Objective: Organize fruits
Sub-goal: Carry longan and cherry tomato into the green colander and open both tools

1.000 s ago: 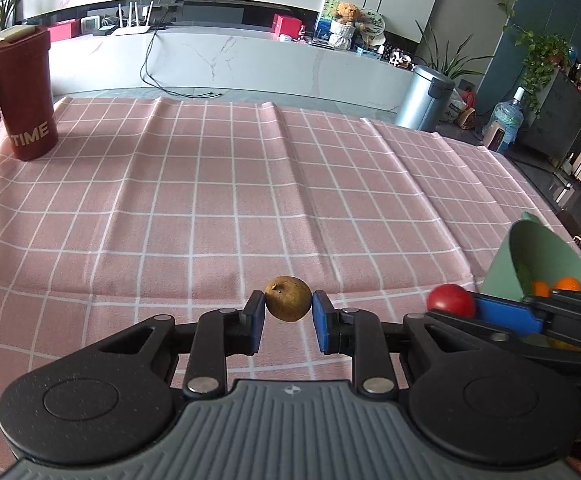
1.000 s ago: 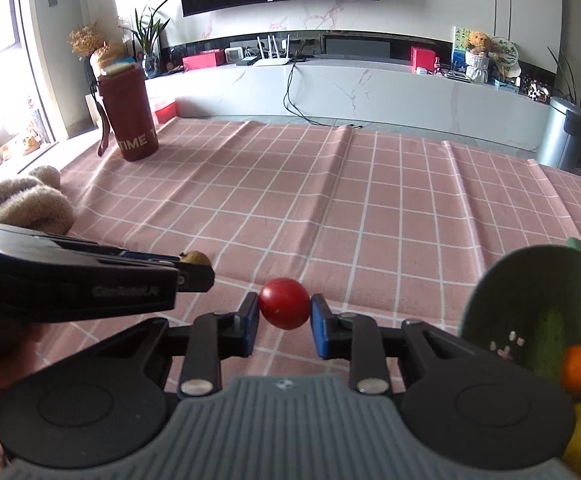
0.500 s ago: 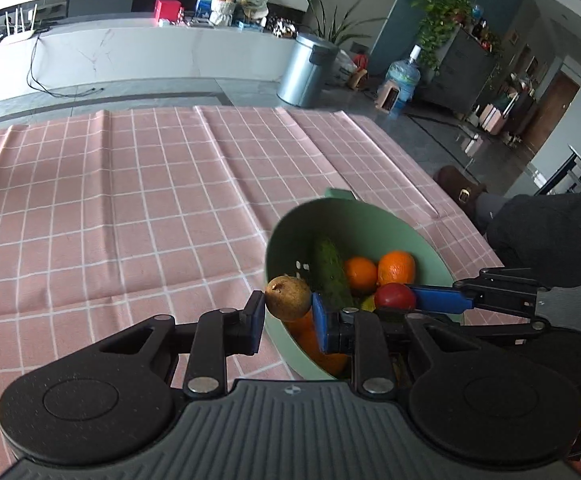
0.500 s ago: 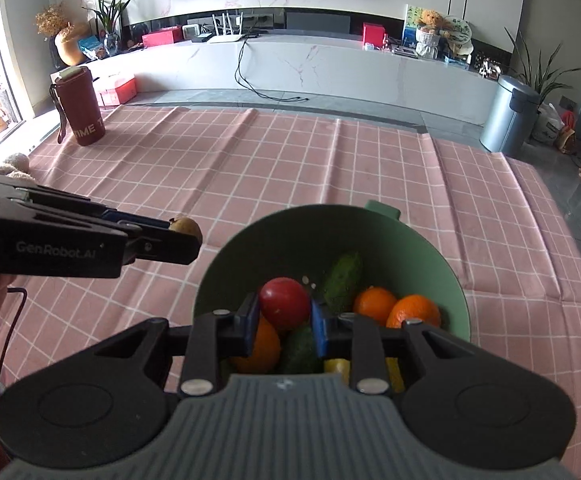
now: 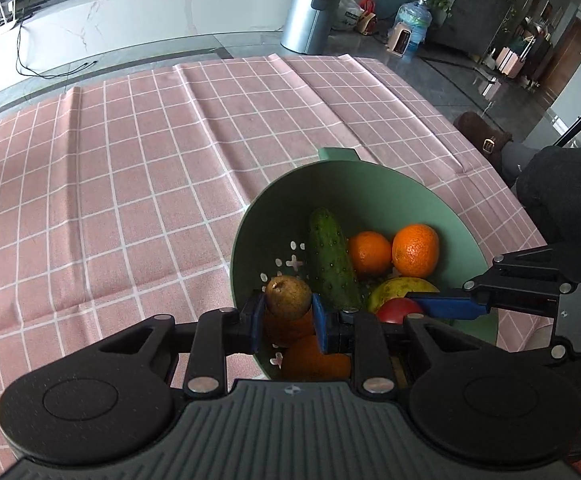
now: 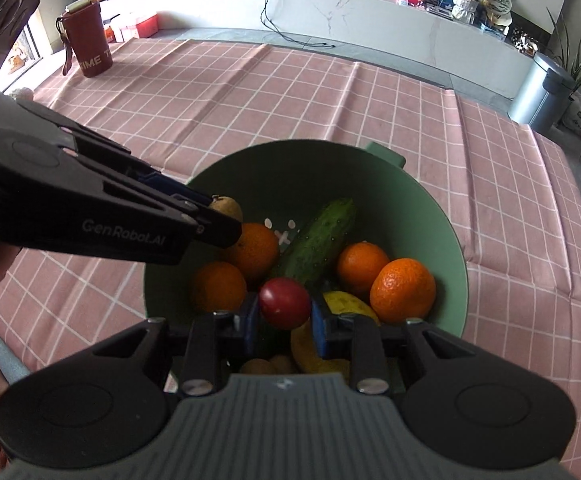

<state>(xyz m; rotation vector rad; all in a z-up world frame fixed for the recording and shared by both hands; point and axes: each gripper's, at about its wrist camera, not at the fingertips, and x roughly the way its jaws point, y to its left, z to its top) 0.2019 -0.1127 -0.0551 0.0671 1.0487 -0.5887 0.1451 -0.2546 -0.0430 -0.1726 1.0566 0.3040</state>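
Two grippers are hanging over the green bowl (image 6: 442,216) at once, each pinching a small fruit. The left gripper (image 5: 288,318) is clamping a brown, speckled round fruit (image 5: 289,297) between its blue pads (image 5: 317,322), and that fruit is sitting right at the fingertips, above the bowl's near-left inner wall and over two oranges (image 5: 314,354) lying below it. The right gripper (image 6: 284,320) is squeezing a red tomato (image 6: 285,303) the same way, just above the middle of the pile.

The left wrist view is showing the right gripper coming in from the right side, its blue finger lying across a yellow-green fruit (image 5: 400,287) with the tomato (image 5: 399,311) at its tip. The right wrist view is showing the left gripper reaching in from the left, the brown fruit (image 6: 226,208) only partly peeking out beyond its black finger. That view is also taking in a dark red flask (image 6: 90,40) standing at the far left of the pink checked tablecloth (image 6: 330,100), and a few small brown fruits (image 6: 268,365) at the bowl's near edge.

A cucumber (image 6: 318,236) is lying on a slant in the bowl, its long axis running from the near centre up towards the far wall, beside two more oranges (image 6: 402,290) on the right.
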